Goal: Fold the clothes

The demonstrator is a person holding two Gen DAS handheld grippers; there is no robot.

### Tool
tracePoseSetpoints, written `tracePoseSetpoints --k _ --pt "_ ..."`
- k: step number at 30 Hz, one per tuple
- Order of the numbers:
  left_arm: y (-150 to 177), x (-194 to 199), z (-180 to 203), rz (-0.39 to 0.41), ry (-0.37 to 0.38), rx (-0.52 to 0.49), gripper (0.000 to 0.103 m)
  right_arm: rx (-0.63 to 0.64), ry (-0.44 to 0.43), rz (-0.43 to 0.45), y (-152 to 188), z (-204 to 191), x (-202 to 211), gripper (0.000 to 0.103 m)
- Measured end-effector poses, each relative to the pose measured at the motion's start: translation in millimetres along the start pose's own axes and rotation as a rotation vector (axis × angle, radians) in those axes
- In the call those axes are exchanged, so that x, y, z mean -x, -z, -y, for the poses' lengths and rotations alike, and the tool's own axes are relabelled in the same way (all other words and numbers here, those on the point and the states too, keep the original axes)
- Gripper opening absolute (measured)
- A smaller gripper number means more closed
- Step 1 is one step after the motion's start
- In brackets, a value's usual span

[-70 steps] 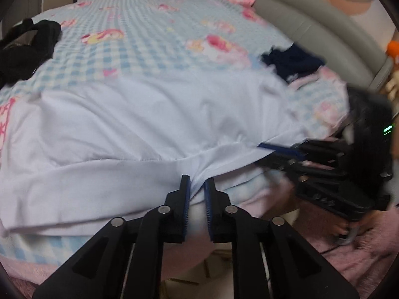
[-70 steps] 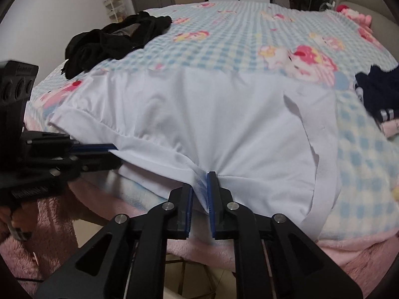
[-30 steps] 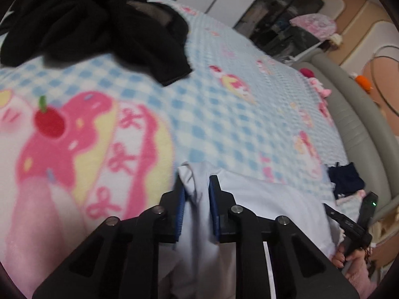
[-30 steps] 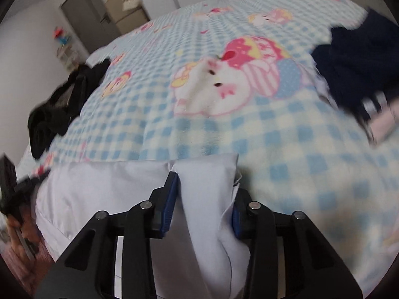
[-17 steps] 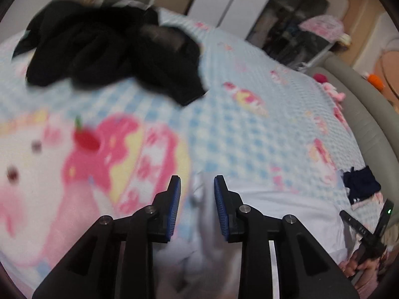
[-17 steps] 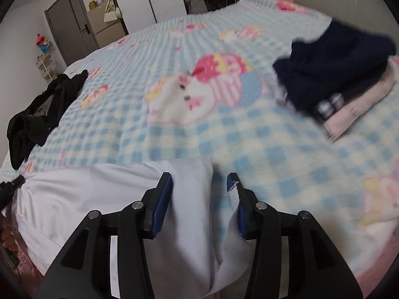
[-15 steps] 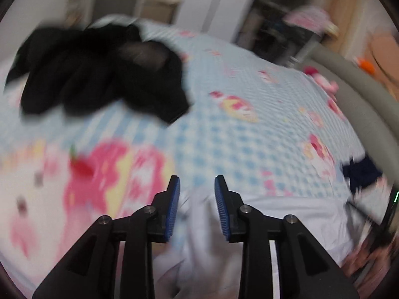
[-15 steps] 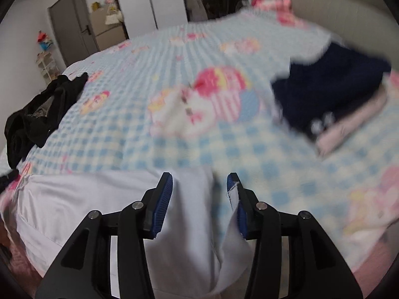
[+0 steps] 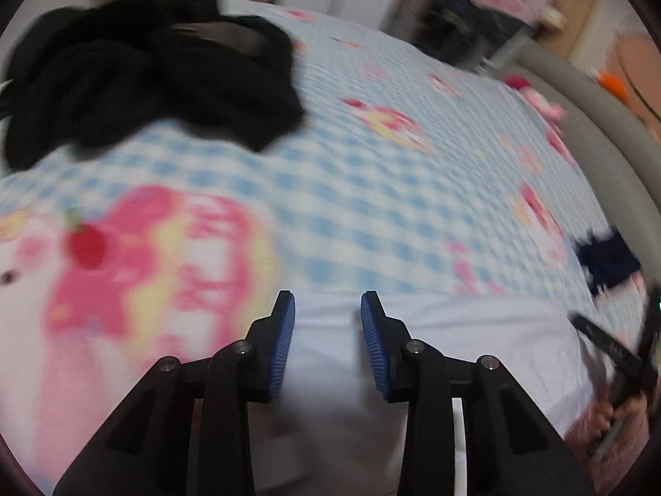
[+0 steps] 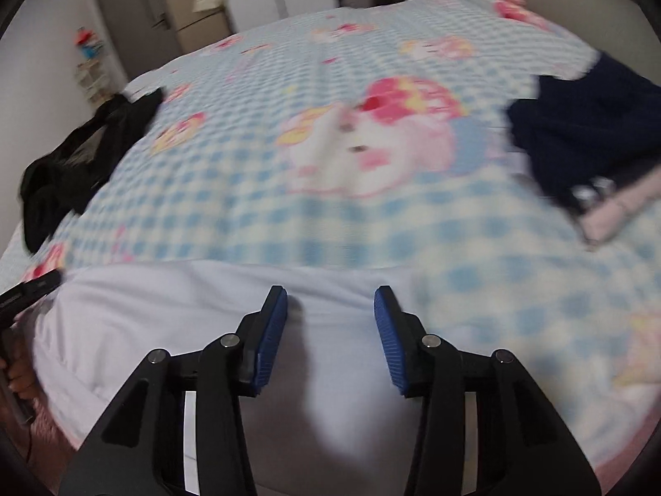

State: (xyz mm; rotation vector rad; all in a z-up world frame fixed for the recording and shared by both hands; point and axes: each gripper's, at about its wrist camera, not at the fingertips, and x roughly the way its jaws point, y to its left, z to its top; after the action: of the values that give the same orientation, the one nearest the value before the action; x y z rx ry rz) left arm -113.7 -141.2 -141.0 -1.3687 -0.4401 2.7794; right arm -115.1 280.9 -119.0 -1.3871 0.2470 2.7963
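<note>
One fold looks done: the white garment (image 10: 173, 322) lies doubled at the bed's (image 10: 330, 215) near edge, both grippers' jaws apart, empty; further folds remain.

My left gripper (image 9: 327, 310), spread over white cloth

The white garment (image 9: 454, 339) lies on the checked blanket (image 9: 372, 206); black clothes (image 9: 144, 82) sit beyond.

1. Blue-checked blanket (image 10: 231, 190) w/ pink cartoon prints.
2. Grey door (image 10: 124, 20), far left.
3. Padded headboard (image 9: 599, 132), right.
4. Orange object (image 9: 613, 82), blurred.
</note>
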Motion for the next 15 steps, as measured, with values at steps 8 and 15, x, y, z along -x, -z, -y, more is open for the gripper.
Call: tracePoseSetpoints --k 8,15 --pt "21.0 65.0 50.5 0.180 0.081 -0.095 0.060 -0.030 0.001 0.122 7.3 -0.4 45.8 0.053" --pt "65.8 39.9 143.8 0.069 0.122 -0.357 0.062 0.167 -0.107 0.150 26.7 -84.2 56.7 0.058"
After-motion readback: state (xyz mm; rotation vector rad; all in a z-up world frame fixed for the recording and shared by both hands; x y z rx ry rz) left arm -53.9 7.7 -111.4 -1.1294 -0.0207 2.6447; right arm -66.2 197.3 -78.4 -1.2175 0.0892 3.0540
